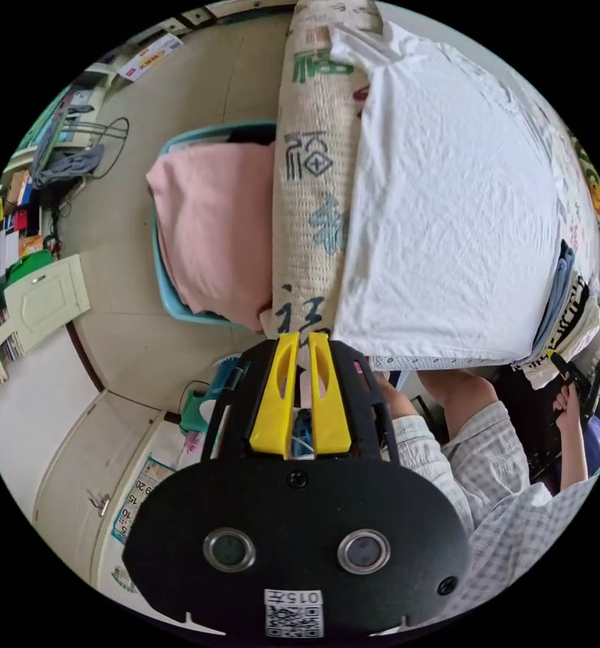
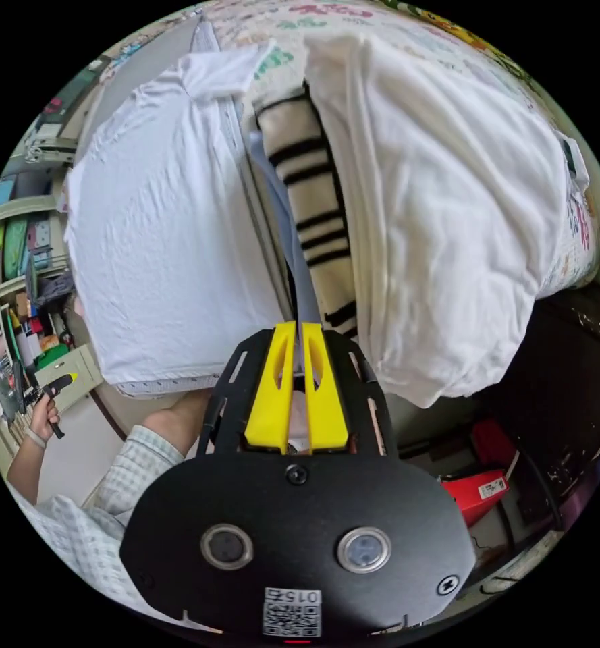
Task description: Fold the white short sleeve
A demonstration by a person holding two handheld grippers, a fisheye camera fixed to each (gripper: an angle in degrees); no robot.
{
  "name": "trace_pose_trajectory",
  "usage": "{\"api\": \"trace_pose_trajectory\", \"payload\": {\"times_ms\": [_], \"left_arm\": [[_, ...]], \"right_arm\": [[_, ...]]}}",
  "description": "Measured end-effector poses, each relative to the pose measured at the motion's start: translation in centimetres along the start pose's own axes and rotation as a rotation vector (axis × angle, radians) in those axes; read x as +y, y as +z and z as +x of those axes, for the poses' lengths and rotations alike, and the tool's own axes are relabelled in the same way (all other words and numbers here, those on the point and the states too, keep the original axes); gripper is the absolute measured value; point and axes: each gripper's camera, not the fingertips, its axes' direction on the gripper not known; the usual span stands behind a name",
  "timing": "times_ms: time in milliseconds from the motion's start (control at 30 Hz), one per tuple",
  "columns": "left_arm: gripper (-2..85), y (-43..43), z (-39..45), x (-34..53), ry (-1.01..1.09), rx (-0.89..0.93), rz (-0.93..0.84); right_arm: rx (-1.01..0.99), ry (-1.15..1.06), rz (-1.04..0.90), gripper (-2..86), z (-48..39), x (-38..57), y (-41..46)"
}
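shirt: white short sleeve (image 1: 448, 216) lies flat on the bed (image 2: 394, 27), long axis running 12 to 6 in the left gripper view, hem at 6.
left hand-held gripper (image 1: 302, 337): jaws nearly together, holding nothing.
right hand-held gripper (image 2: 298, 327): same, close together at the grey cloth (image 2: 293, 229); can't tell if it's clamped.

White short sleeve (image 1: 448, 223), flat, wrinkled, bed edge

The bed (image 2: 448, 27) in front of me carries a printed sheet (image 2: 353, 17) with coloured lettering and figures. Directly on it lies the white short sleeve (image 1: 448, 223), spread flat, its hem at the near edge. Beside the shirt sits a stack of folded clothes (image 2: 313, 202): a striped piece, a grey-blue one, and a larger white one draped over the bed's edge.
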Motion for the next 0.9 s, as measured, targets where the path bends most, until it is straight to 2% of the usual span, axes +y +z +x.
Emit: {"api": "trace_pose_trajectory", "payload": {"times_ms": [133, 200, 267, 400, 600, 733, 900], "left_arm": [[3.3, -4.1, 5.2, -5.0, 0.112, 0.01, 0.142], [5.4, -5.7, 11.7, -9.9, 0.215, 0.097, 0.225], [7.2, -6.9, 17.7, -13.4, 0.313, 0.134, 0.29], [8.5, -9.5, 31.3, -19.6, 0.547, 0.164, 0.456], [9.1, -9.4, 45.1, -29.4, 0.624, 0.291, 0.478], [9.4, -7.7, 50.4, -33.8, 0.608, 0.335, 0.451], [9.7, -4.1, 55.7, -37.5, 0.608, 0.302, 0.396]], "right_arm": [[-0.163, -0.005, 0.167, 7.2, 1.0, -3.2, -2.1], [-0.283, 0.004, 0.274, 7.4, 1.7, -6.3, -2.3], [-0.319, 0.024, 0.338, 7.4, 2.5, -8.9, -1.9], [-0.463, 0.097, 0.396, 7.3, 5.3, -14.5, -0.1], [-0.499, 0.194, 0.363, 8.1, 9.1, -19.5, 3.6], [-0.572, 0.24, 0.344, 8.0, 11.2, -20.9, 5.7], [-0.626, 0.221, 0.275, 7.0, 11.7, -22.0, 8.0]]}}
